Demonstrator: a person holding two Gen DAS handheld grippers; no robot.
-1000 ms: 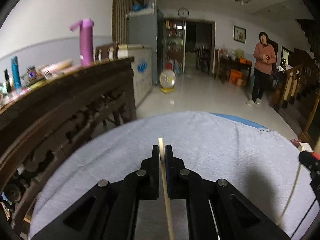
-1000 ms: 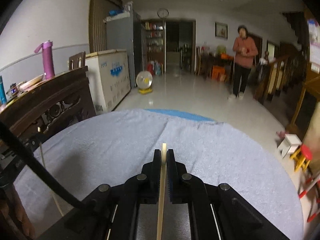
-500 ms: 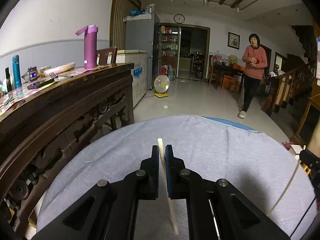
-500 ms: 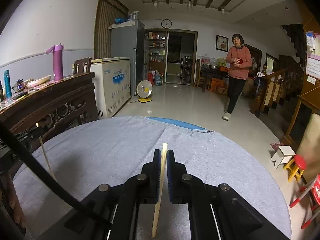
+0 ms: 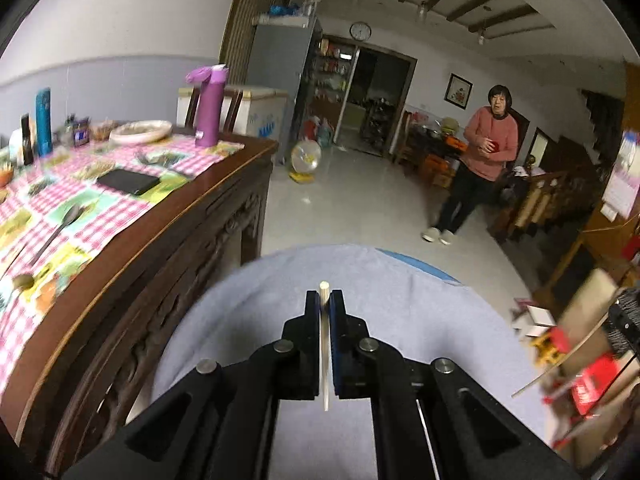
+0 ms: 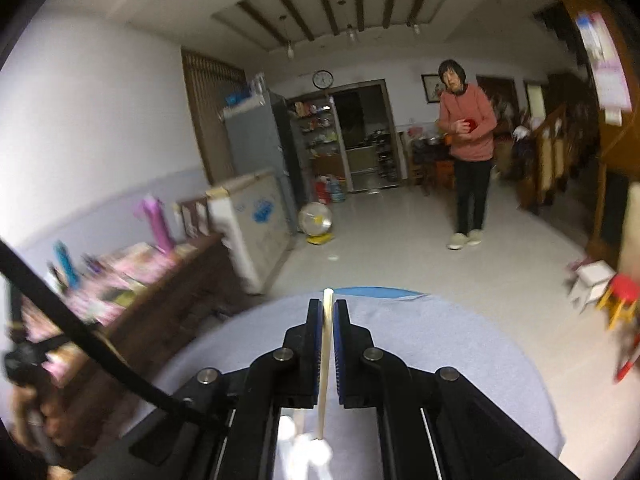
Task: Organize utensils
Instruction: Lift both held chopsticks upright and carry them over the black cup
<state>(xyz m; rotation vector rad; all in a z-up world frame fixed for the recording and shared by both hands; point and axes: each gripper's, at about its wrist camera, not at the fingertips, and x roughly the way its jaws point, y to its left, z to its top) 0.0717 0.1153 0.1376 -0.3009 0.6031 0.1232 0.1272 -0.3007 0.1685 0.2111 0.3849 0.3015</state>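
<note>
Grey cloth covers the round bench (image 5: pixel 400 320) below both grippers, in a tiled living room with beamed ceiling. At far left, a dark carved sideboard (image 5: pixel 192 256) is seen, laid with a pink checked cloth and crowded with a purple flask (image 5: pixel 210 110), a teal bottle (image 5: pixel 43 120), a plate, a black wallet and a spoon (image 5: pixel 60 226). It stands just beside the bench edge, and a wide swing to that side would likely knock something over.

The left gripper (image 5: pixel 325 312) is held above the cloth, jaws closed tight on one pale chopstick (image 5: pixel 325 352), gripped near its top end with most of its length hanging down behind the jaws. The right gripper (image 6: pixel 327 320) is seen likewise clamped on a second chopstick (image 6: pixel 324 364), its lower tip above a white blurred shape that cannot be identified.

Each stick is pinched across a narrow span only; a slip, or pivoting between the pads, is judged the main risk, since the thin round wood offers little purchase. With both sticks carried aloft, a clash between them is also possible if the grippers are brought together.

No holder for the utensils is visible. At right, a woman in a pink sweater (image 5: pixel 486 148) is pictured standing well apart, beyond a small fan (image 5: pixel 306 158) on the floor.
</note>
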